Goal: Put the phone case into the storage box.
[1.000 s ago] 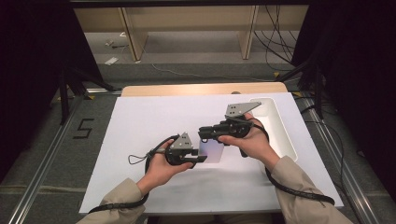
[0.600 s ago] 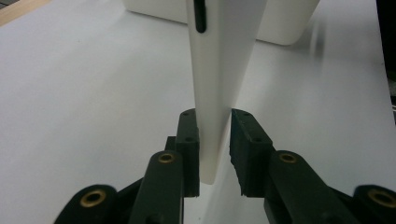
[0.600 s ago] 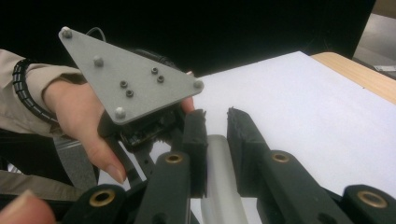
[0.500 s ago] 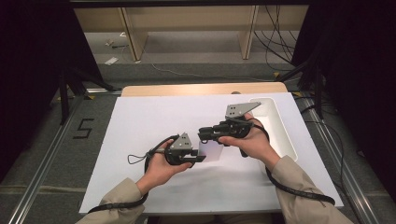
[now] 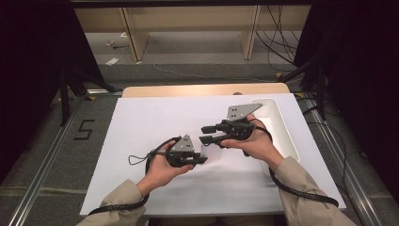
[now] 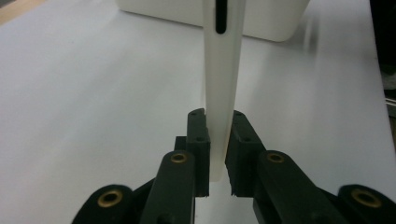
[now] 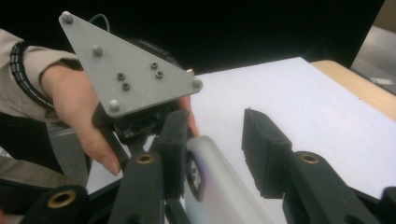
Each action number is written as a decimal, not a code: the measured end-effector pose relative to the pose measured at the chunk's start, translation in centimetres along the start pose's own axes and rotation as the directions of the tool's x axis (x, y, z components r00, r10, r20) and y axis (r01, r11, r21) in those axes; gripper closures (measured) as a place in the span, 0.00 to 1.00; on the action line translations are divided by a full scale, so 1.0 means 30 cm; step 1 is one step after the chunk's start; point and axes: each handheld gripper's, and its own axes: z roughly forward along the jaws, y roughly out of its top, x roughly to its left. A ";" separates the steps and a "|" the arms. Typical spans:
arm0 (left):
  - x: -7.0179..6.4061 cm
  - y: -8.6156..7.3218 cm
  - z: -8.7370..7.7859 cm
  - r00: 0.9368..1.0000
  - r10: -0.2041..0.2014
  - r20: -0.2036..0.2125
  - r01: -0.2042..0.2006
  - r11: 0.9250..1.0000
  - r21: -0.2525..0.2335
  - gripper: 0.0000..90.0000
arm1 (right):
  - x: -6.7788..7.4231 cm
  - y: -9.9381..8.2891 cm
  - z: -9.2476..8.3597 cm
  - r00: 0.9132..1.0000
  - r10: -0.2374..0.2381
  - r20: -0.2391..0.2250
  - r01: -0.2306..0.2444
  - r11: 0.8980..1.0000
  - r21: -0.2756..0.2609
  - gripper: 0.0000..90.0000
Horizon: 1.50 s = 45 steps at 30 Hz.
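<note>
Your left gripper [image 5: 201, 159], black w/ a grey three-cornered plate on top, sits low at table centre; its jaws are clamped on a thin flat white plastic piece w/ a narrow dark slot near its far end [image 6: 223, 70]. In the left gripper view the piece runs edge-on from between the pads [image 6: 198, 140] toward the white rectangular plastic tray [image 6: 261, 21] beyond. In the high view that tray [image 5: 282, 127] lies along the right side of the white table sheet [image 5: 141, 136].

Your right gripper [image 5: 204, 134] is held just beyond and to the right of the left one, above the sheet, jaws spread apart and gripping nothing. In the right gripper view its jaws straddle the white piece [image 7: 224, 186], blurred and close; whether the near pad touches it can't be told. Your left hand [image 7: 79, 102] and the left gripper's plate show behind.

Vs. 0.5 s ago: both grippers and the piece are in much the same places; no clear shift.
</note>
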 end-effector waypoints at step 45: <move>0.011 0.037 0.026 0.961 -0.209 -0.180 0.200 0.978 -0.063 0.90 | 0.018 -0.086 0.016 0.895 0.238 0.378 -0.160 0.961 -0.228 0.07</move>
